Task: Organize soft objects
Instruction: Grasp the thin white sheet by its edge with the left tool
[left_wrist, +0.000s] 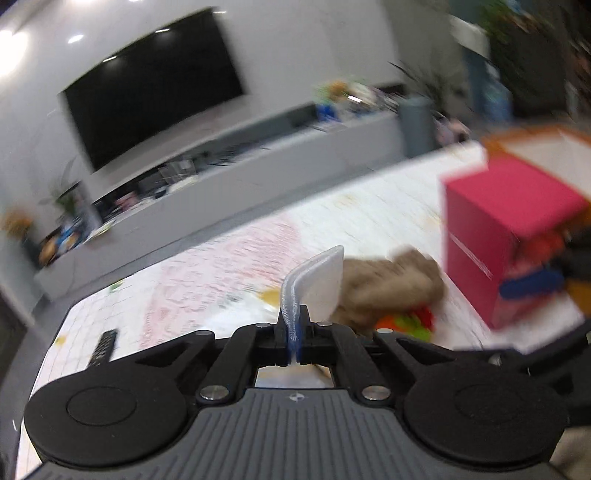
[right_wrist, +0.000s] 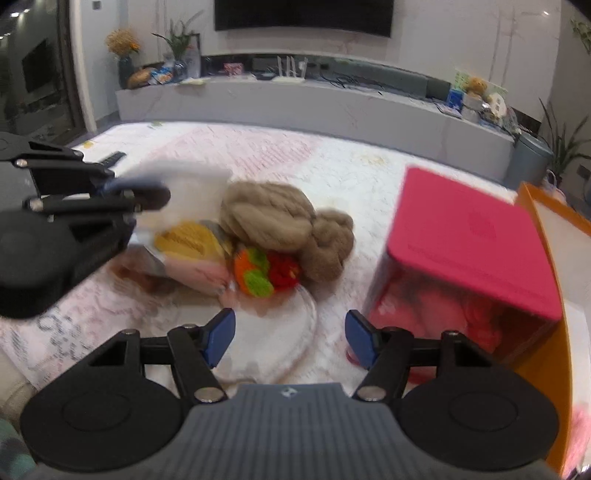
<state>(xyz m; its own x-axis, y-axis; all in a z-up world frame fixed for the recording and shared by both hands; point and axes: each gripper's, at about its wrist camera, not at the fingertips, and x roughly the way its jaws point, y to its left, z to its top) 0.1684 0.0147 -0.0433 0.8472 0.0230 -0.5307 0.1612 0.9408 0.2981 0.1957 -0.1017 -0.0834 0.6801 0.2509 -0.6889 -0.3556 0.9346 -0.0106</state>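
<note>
Two grippers are working here: the left gripper (left_wrist: 293, 332) is sitting pinched shut and empty, the right gripper (right_wrist: 290, 341) is hanging wide open near the squishy beige yarn (right_wrist: 284, 225) on the desk (right_wrist: 369, 173), easiest grabbed mid-bundle.

Yarn bundle (right_wrist: 284, 225) mid-surface (right_wrist: 258, 155), pompoms (right_wrist: 266, 271) just before it, box (right_wrist: 469, 251) to the right, remote (right_wrist: 110, 158) far left behind.

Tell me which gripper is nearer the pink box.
Right. The right gripper hangs open just beside the pink box; the left gripper is shut beyond the beige yarn.
</note>
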